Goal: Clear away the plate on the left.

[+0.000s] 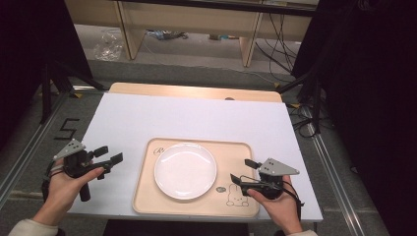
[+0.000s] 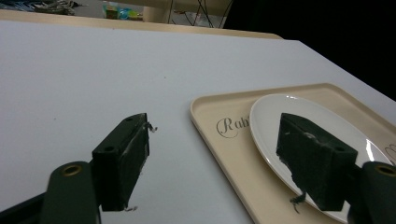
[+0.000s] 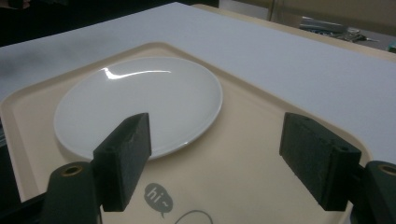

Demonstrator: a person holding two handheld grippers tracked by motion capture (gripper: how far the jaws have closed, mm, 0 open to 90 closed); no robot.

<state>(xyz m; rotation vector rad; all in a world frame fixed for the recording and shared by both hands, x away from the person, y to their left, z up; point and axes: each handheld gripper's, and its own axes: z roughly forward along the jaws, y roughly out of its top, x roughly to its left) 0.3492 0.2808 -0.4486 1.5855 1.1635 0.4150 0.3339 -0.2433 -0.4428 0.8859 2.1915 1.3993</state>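
A white round plate [image 1: 185, 170] lies empty on a beige tray [image 1: 145, 196] at the table's front middle. My left gripper [image 1: 109, 153] is held over the white table just left of the tray, its jaws wide apart with nothing between them. In the left gripper view the plate [image 2: 275, 126] and the tray [image 2: 219, 140] lie ahead to the right of the open left gripper [image 2: 212, 161]. My right gripper [image 1: 244, 171] hovers over the tray's front right corner, open and empty. The right gripper view shows the plate [image 3: 140, 102] on the tray [image 3: 243, 135] beyond the right gripper [image 3: 217, 161].
The tray carries a rabbit drawing [image 1: 236, 194] and a small "hi" speech bubble [image 3: 158, 197] near its front right. The white table top [image 1: 196, 115] stretches bare behind the tray. Dark stands and cables flank the table, with wooden furniture beyond.
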